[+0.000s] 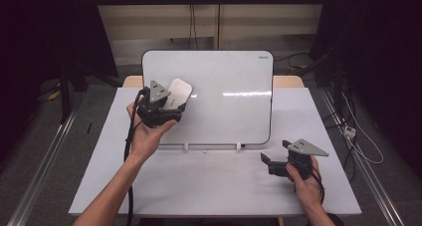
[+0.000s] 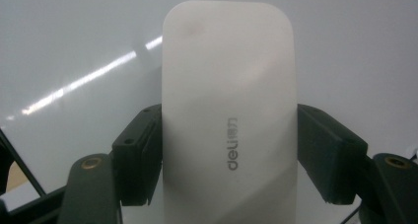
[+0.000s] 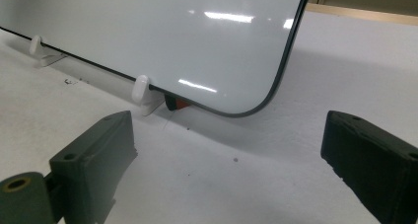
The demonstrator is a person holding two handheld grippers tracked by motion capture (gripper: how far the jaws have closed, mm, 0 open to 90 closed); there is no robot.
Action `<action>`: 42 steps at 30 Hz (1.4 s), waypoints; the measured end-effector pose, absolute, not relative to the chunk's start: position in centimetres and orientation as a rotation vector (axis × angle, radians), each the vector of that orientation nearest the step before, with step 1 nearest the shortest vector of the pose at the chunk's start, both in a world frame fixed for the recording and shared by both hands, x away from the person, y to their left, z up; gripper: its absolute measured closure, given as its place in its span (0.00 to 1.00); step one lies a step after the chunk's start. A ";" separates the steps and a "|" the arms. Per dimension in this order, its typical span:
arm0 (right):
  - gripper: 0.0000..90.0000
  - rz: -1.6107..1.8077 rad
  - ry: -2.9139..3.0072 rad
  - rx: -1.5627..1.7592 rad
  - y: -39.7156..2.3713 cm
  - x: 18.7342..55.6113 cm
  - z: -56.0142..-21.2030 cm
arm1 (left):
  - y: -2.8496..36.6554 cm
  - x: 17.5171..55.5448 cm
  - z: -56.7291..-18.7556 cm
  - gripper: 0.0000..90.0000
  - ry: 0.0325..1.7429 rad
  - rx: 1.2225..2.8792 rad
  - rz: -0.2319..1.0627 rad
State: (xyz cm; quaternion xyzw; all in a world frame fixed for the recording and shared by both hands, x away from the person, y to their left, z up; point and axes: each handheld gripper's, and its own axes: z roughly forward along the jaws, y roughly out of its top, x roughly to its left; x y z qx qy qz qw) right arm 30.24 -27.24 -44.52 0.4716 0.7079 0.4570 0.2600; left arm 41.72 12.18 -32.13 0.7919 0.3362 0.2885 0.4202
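The left gripper (image 1: 171, 106) is clamping a white eraser (image 1: 179, 92) by its long sides and holding it up against the upper left area of the whiteboard (image 1: 234, 111), which is standing tilted back on two small white clips on the table (image 1: 219, 186). The step in hand appears to be wiping the board.

To do it well, the flat face of the eraser should be lying flush against the board, not riding on one edge. Pressure should be light and even, because the board is resting only in its clips and a hard push could be tipping it backward. Strokes should be running level across the surface, with the wrist held square.

The right gripper (image 1: 276, 161) is resting low at the near right of the table, just in front of the board's lower right corner, with its jaws spread wide and nothing between them. It is well placed to be steadying the board's edge if the board starts shifting.

The high view is giving the layout: both hands, the whole board, and the eraser's place on it. The left gripper view is showing the grip itself: the eraser (image 2: 229, 110) seated squarely between both pads, printed logo facing the camera, with the board surface (image 2: 74, 46) close behind. The right gripper view is showing a clip (image 3: 143, 93) at the board's foot and a small dark and orange object (image 3: 176, 104) tucked under the lower corner; what it is cannot be told.
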 end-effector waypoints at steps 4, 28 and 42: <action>0.07 1.238 1.918 1.271 -27.2 30.2 -44.5 | 12.5 41.7 -33.6 0.35 0.865 2.011 0.729; 0.06 1.241 1.927 1.271 -27.4 30.2 -44.7 | 11.6 43.2 -35.8 0.33 0.907 2.034 0.801; 0.06 1.240 1.924 1.271 -27.3 30.2 -44.6 | 13.2 42.6 -35.1 0.06 0.930 1.981 0.687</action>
